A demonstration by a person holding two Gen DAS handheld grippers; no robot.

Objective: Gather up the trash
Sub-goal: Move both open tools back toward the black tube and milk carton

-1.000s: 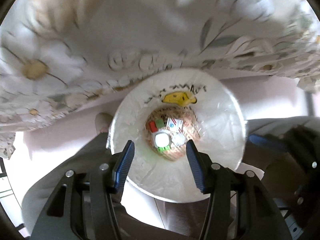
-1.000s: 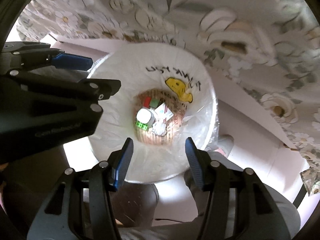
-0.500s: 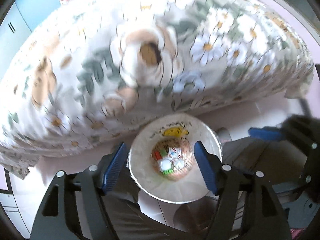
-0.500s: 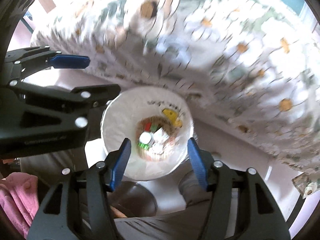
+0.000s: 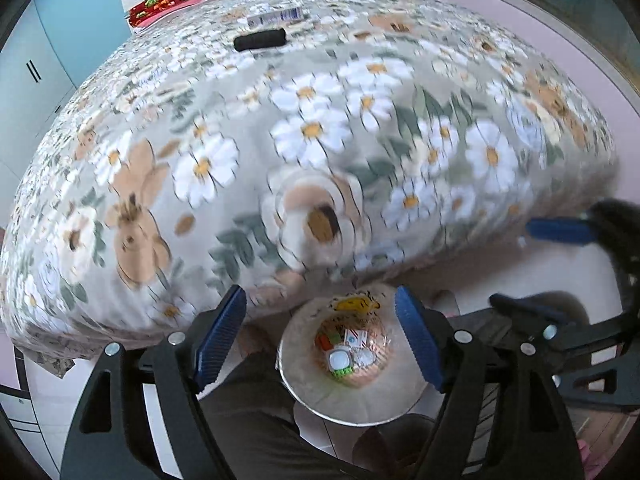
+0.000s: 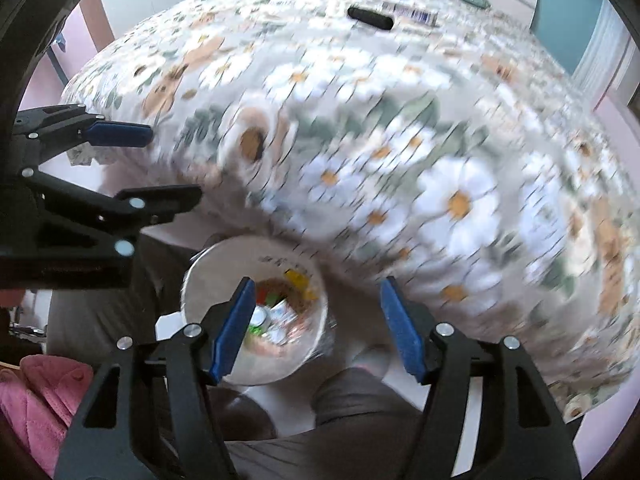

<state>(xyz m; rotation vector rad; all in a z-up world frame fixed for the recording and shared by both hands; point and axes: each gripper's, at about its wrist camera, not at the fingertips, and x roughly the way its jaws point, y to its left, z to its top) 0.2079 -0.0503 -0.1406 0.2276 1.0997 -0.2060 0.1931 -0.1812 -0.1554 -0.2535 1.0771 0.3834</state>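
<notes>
Both grippers hang above the white-lined trash bin (image 5: 352,404) on the floor at the foot of the flowered bed (image 5: 312,132). The left gripper (image 5: 320,336) and right gripper (image 6: 316,326) are both opening, nothing between their blue fingers (image 5: 418,344). Wrappers (image 5: 344,354) lie inside the bin; at twelve o'clock, a black case (image 5: 260,39) rests on the bed.

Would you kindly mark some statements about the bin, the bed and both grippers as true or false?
1. The white bin already holds trash. True.
2. The left gripper grips a wrapper. False: nothing is between its opening jaws.
3. A black object lies on the floral bedspread. True.
4. The right gripper is clamped on the bin's rim. False: its jaws are opening, empty, above the bin.
5. The bin sits on the bed. False: it stands on the floor beside it.
</notes>
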